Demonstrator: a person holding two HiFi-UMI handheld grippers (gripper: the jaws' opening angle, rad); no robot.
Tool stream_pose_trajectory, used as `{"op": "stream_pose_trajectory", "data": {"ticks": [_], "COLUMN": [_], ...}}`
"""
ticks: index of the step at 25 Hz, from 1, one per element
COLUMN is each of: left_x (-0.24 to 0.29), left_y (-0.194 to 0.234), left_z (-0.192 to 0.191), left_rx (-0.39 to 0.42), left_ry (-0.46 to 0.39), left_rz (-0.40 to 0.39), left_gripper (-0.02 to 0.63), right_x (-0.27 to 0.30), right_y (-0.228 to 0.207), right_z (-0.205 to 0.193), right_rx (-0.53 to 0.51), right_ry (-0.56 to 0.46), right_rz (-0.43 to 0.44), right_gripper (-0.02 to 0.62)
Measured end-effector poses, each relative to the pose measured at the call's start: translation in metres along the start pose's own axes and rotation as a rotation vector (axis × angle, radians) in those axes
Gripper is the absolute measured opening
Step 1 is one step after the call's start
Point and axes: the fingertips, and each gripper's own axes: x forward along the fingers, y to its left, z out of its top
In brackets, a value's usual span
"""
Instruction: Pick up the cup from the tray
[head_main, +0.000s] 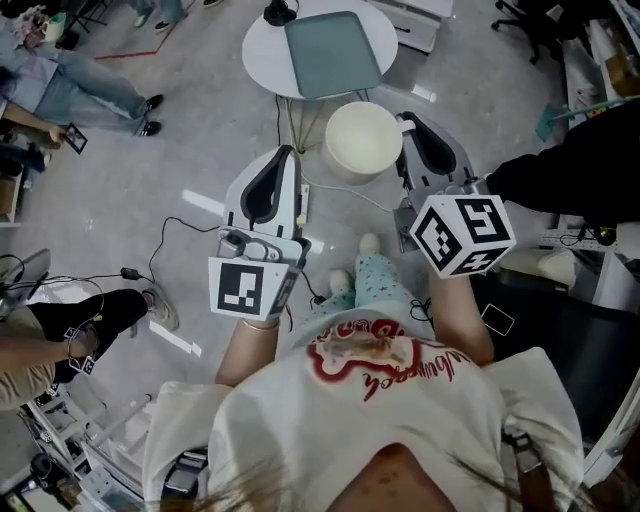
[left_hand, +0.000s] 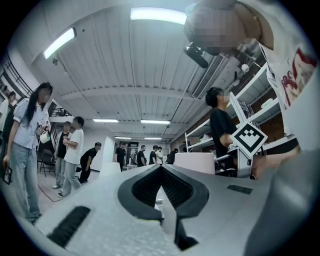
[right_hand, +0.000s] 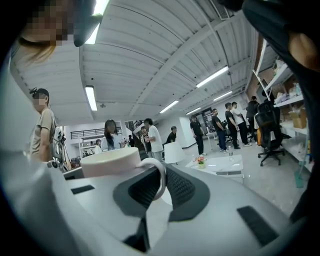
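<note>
Cup (right_hand: 109, 161) base hidden behind right hand-held gripper (right_hand: 158, 172)

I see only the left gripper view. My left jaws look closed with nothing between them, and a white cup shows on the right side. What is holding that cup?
Observer: The right gripper holds it. In the right gripper view its jaws are shut on the handle of the cup.
Operator: Is the cup on the tray?
Observer: No. In the head view the cup is off the tray, which lies on a round white table farther ahead.
Operator: Does my left gripper touch the cup?
Observer: No. In the head view the left gripper is beside the cup, on its left, with a gap between them.
</note>
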Motion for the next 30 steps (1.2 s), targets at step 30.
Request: {"op": "stream_pose_trajectory", "data": {"ticks": [30], "left_x": [-0.013], "left_y": [-0.075], "left_z": [0.025], "left_rx": [0.000], "left_ry": [-0.045], "left_rz": [0.007], "left_gripper": [0.012], "right_x": [-0.076], "right_y": [-0.012], "right_z": [0.018], "right_rx": [-0.052], "right_ry": [-0.050], "right_rz": [0.006], "right_gripper": [0.048]}}
